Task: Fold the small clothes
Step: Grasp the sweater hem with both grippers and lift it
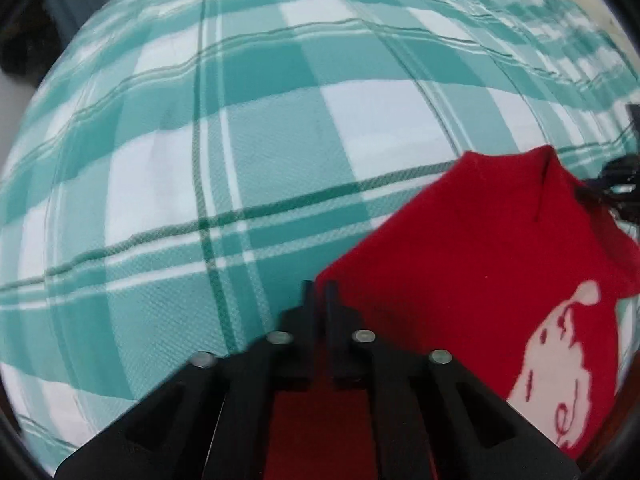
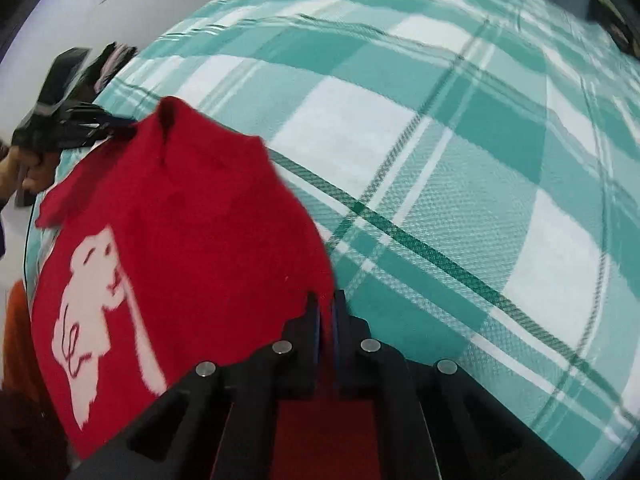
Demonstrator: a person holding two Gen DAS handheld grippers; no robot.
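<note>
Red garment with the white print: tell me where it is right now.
The red garment hangs stretched between both grippers above the green plaid cloth: right of the left gripper in the left wrist view, left of the right gripper in the right wrist view.

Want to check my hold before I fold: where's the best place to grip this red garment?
Grip the red garment at its two corners, along one edge. The right gripper and left gripper each already pinch one, so the cloth hangs spread above the green plaid cloth. Approach edge-on, fingers straddling the fabric.
</note>
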